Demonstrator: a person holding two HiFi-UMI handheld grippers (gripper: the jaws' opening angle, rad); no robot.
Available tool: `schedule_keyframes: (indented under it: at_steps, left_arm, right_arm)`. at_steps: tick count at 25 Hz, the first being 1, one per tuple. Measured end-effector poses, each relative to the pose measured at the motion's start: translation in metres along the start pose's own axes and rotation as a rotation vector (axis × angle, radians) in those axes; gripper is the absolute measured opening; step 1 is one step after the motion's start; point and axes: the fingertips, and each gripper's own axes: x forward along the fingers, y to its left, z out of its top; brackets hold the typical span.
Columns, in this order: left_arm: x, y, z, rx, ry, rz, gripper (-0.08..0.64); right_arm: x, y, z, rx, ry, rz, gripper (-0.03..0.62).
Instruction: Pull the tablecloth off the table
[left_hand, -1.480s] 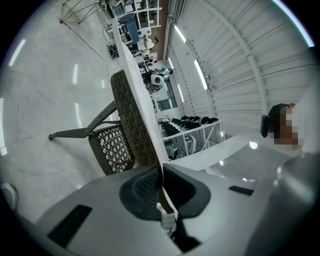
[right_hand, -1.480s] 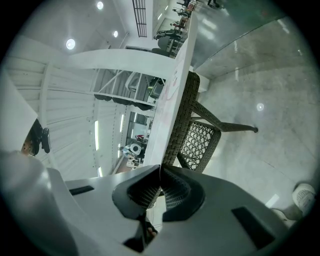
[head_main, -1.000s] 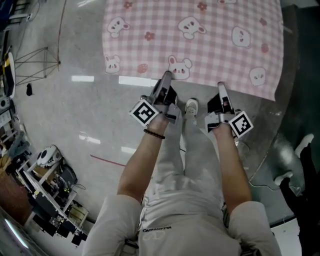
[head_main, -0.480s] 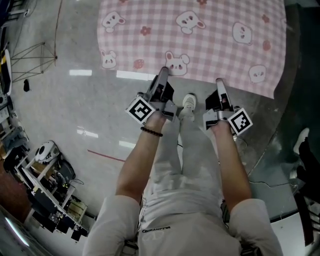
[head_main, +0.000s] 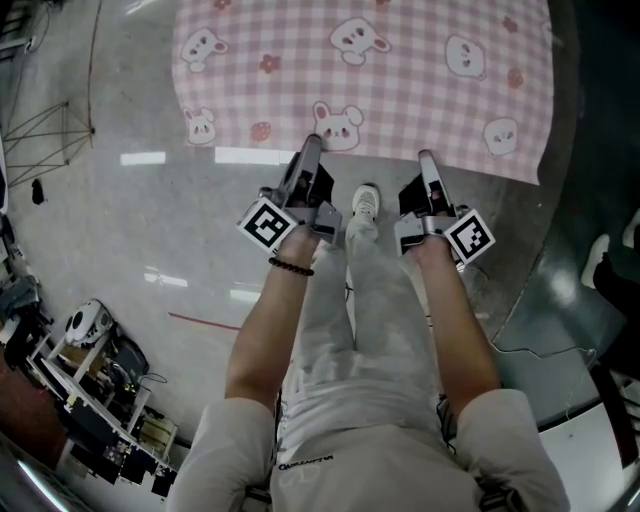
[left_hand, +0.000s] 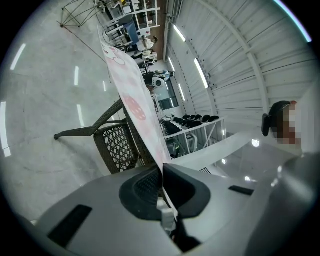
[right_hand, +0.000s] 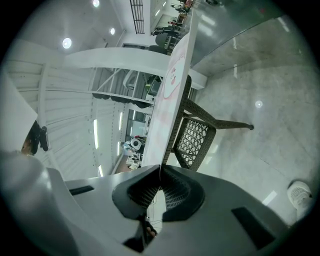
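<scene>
The pink checked tablecloth (head_main: 380, 75) with bunny prints spreads across the top of the head view. Its near edge is pinched by both grippers. My left gripper (head_main: 311, 143) is shut on the hem near a bunny print. My right gripper (head_main: 426, 157) is shut on the hem further right. The left gripper view has the tablecloth (left_hand: 136, 107) edge-on, running into the closed left gripper (left_hand: 162, 170). In the right gripper view the tablecloth (right_hand: 170, 92) likewise enters the closed right gripper (right_hand: 160, 172). A dark wicker frame (left_hand: 117, 145) (right_hand: 192, 135) stands under the cloth.
The person's shoe (head_main: 365, 200) stands between the grippers on the glossy grey floor. A rack with equipment (head_main: 95, 395) sits at the lower left. A thin wire stand (head_main: 50, 130) is at the upper left. A darker floor strip (head_main: 590, 180) runs along the right.
In the head view both grippers and the cloth's near edge have shifted a little left and up. Both grips on the hem are unchanged.
</scene>
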Motion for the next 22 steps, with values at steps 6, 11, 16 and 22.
schedule_keyframes:
  at_steps: [6,11,16,22]
  left_arm:
    - [-0.0013,-0.0029,-0.0024,-0.018,0.013,0.000,0.005]
    - [-0.0039,-0.0017,-0.0011,-0.022,0.023,0.025,0.005]
    - [-0.0033,-0.0002,-0.0007,-0.041,0.033,0.038,0.005]
    - [-0.0023,-0.0012,0.0003,-0.027,0.045,0.040,0.003]
  right_arm:
    - [-0.0016,-0.0009,0.0009,-0.006,-0.015,-0.009,0.012]
    - [-0.0020,0.0029,-0.0007,-0.012,0.000,-0.021,0.012]
    - [-0.0009,0.0029,-0.0019,-0.010,0.000,-0.046,0.012]
    - [-0.0018,0.0036,-0.0017,-0.012,-0.004,-0.050,0.012]
